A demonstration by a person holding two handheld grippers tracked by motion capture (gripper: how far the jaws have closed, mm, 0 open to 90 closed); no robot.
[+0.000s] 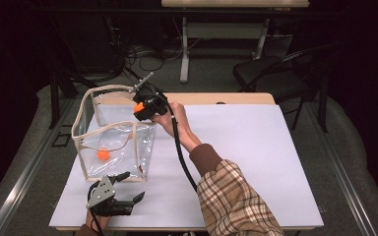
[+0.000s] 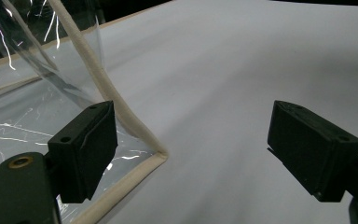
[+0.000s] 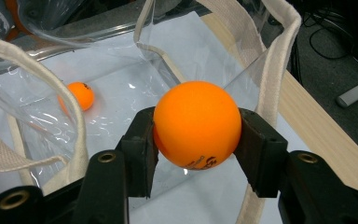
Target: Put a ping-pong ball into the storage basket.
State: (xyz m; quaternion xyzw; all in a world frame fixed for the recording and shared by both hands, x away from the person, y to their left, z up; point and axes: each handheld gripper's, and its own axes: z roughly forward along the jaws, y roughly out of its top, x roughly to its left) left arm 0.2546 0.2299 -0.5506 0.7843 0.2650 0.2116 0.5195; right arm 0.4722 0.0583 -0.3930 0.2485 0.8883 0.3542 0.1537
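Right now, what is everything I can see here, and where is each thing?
Orange balls: two; one clamped in the right gripper above the bag's opening, one lying inside the bag.
Clear bag: one, see-through with cream trim, standing open on the table's left part.
Table: one, white top.
Chair: one, black, beyond the table.
Desk: one, pale, at the back.
Right gripper: black, shut on a ball.
Left gripper: black, jaws apart, beside the bag's near corner.
Sleeve: one, plaid, lower right.
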